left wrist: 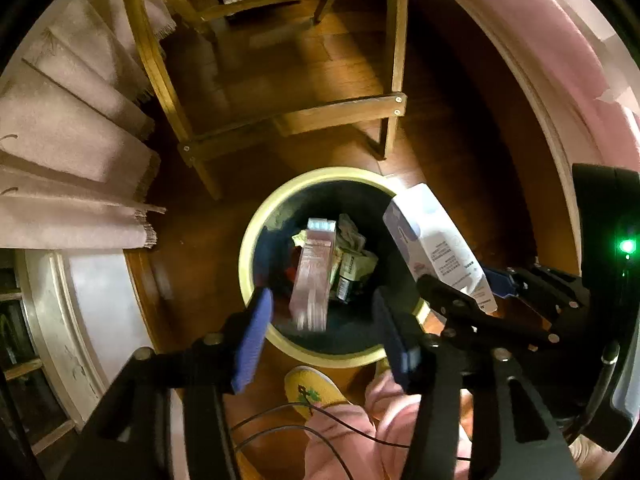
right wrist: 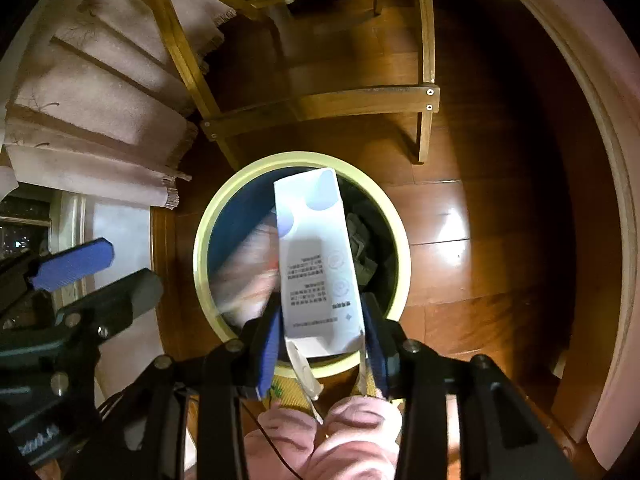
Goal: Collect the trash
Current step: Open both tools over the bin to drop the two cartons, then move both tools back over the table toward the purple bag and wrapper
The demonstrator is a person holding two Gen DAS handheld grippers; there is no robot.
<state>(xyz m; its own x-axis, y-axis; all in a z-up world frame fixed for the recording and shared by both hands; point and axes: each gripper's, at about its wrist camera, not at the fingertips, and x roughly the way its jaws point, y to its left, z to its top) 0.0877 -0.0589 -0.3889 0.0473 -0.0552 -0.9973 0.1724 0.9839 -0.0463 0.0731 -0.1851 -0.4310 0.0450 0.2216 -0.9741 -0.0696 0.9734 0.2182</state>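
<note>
Dropping step in hand: pink carton blurred with motion, between but clear of the blue pads of the left hand-held gripper, apparently falling into the round bin with the pale yellow rim; jaws standing fairly wide with nothing pressed between them. White carton gripped at its lower end by the right hand-held gripper, pads tight against both sides, upper end leaning out over the bin's mouth, bottom flaps hanging open below the pads. Already in the bin: crumpled wrappers and a small dark bottle-like item, on a dark liner. Next move, by judgement: keep the right hand-held gripper over the opening and release the white carton so it falls inside rather than catching on the rim; risk of the long box tipping onto the rim or the floor if let go while leaning. Hard to make out: print on either carton, the blurred pink shape's exact contact with anything, and the depth of the bin. Cut off: wooden chair at the top, folded pink cloth at the left, yellow slipper and pink trouser legs at the bottom edge.
</note>
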